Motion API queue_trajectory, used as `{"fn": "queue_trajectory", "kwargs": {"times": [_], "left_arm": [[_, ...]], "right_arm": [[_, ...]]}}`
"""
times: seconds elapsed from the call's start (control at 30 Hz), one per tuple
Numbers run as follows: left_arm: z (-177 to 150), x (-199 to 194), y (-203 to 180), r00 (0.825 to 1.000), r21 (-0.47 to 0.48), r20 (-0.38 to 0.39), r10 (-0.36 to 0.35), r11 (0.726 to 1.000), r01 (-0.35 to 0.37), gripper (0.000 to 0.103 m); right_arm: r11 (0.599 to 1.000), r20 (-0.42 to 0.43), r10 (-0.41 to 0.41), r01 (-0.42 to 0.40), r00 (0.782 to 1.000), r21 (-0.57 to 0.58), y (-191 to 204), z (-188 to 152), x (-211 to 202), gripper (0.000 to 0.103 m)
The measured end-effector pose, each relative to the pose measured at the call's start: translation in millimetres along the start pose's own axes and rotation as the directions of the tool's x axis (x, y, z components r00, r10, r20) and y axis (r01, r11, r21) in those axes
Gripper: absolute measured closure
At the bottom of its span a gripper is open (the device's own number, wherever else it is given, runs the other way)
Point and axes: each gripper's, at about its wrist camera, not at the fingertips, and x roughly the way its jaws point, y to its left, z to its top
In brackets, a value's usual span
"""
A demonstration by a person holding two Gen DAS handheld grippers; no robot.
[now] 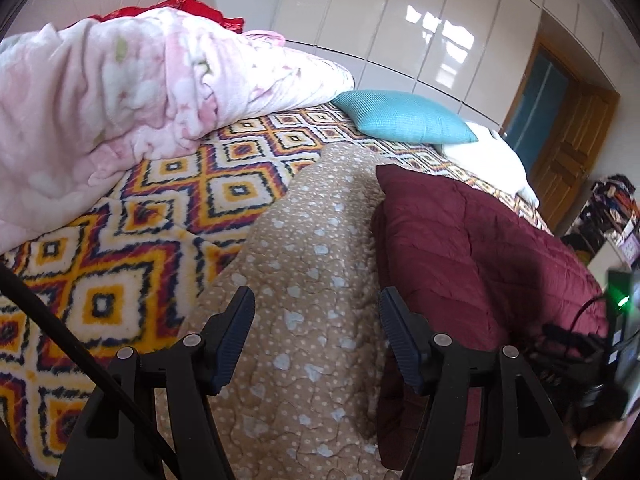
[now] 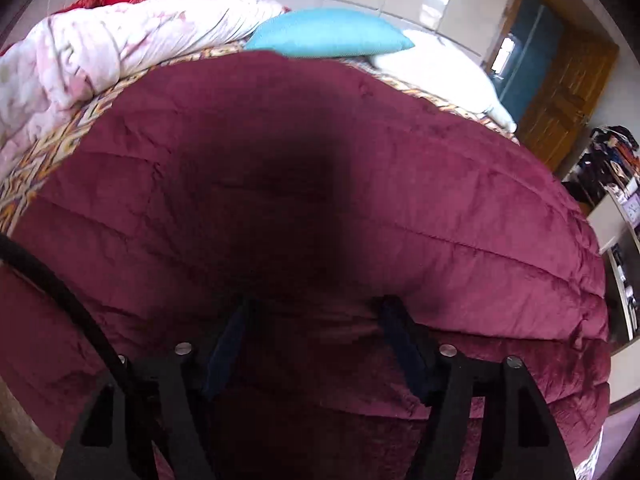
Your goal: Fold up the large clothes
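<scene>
Left gripper (image 1: pixel 316 344): fingers spread wide, nothing held, poised over the tan quilted lining (image 1: pixel 304 280). Right gripper (image 2: pixel 316 344): fingers spread wide, nothing clamped, against the maroon quilted coat (image 2: pixel 400 184).

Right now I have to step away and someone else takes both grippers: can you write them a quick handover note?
Left gripper: open, holding nothing, above the tan heart-print lining.
Right gripper: open, close over the maroon quilted shell, gripping nothing.
Things: the maroon garment lies on the patterned bed cover, one part turned so the tan lining faces up on its left. A pink blanket and a teal pillow lie farther back.
Done: garment spread on the bed; how far folded, cannot tell.
Left: grasp an edge and fold it.
</scene>
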Motion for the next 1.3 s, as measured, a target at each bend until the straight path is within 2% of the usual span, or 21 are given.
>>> {"fn": "queue_trajectory", "kwargs": {"times": [0.07, 0.17, 0.2, 0.33, 0.47, 0.6, 0.7, 0.73, 0.8, 0.87, 0.93, 1.0, 1.13, 1.3], "left_arm": [[-2, 3, -5, 1.0, 0.017, -0.008, 0.002, 1.0, -0.002, 0.039], [-4, 5, -10, 1.0, 0.028, -0.01, 0.003, 1.0, -0.003, 0.039], [-4, 5, -12, 1.0, 0.033, -0.008, 0.001, 0.999, -0.001, 0.039], [-7, 3, -19, 1.0, 0.057, -0.003, -0.002, 0.998, 0.002, 0.039], [-12, -2, -31, 1.0, 0.091, 0.003, -0.003, 0.996, 0.003, 0.038], [-21, -6, -51, 1.0, 0.14, -0.002, -0.015, 0.99, 0.015, 0.038], [-33, -7, -71, 0.999, 0.191, -0.018, -0.027, 0.981, 0.03, 0.038], [-39, -7, -80, 0.999, 0.217, -0.03, -0.034, 0.975, 0.04, 0.038], [-49, -7, -94, 0.998, 0.257, -0.041, -0.039, 0.965, 0.049, 0.038], [-59, -13, -108, 1.0, 0.305, -0.007, -0.002, 0.952, 0.004, 0.034], [-66, -21, -114, 1.0, 0.321, 0.015, 0.004, 0.947, -0.008, 0.033], [-70, -33, -118, 0.999, 0.307, 0.003, -0.044, 0.951, 0.041, 0.032], [-89, -58, -127, 0.993, 0.269, -0.046, -0.109, 0.956, 0.117, 0.032], [-138, -83, -148, 0.99, 0.324, -0.098, -0.103, 0.937, 0.13, 0.031]], "right_arm": [[0.998, 0.04, 0.054, -0.055, 0.998, 0.039, -2, 1, -17, 0.032], [0.997, 0.116, 0.052, -0.058, 0.992, 0.047, -3, -1, -38, 0.032], [0.998, 0.114, 0.05, -0.055, 0.992, 0.039, -3, -3, -37, 0.031], [0.999, -0.028, 0.036, -0.036, 0.999, -0.005, 1, -11, 3, 0.029], [0.995, 0.031, 0.079, -0.081, 0.996, 0.062, -10, -12, -21, 0.029], [1.0, 0.088, 0.028, -0.028, 0.996, 0.001, -25, -38, -55, 0.029], [0.999, 0.065, -0.039, 0.038, 0.997, 0.02, -58, -62, -61, 0.028], [0.997, 0.055, -0.043, 0.04, 0.998, 0.059, -76, -68, -62, 0.024], [0.985, 0.032, -0.066, 0.06, 0.997, 0.162, -113, -80, -66, 0.024], [0.964, 0.019, -0.123, 0.115, 0.992, 0.24, -148, -93, -72, 0.024], [0.947, 0.004, -0.167, 0.159, 0.986, 0.278, -174, -107, -80, 0.024], [0.933, -0.002, -0.19, 0.182, 0.982, 0.31, -197, -125, -95, 0.024], [0.918, 0.021, -0.204, 0.184, 0.979, 0.35, -217, -162, -130, 0.023], [0.928, 0.056, -0.16, 0.131, 0.986, 0.348, -215, -208, -154, 0.023]]}}
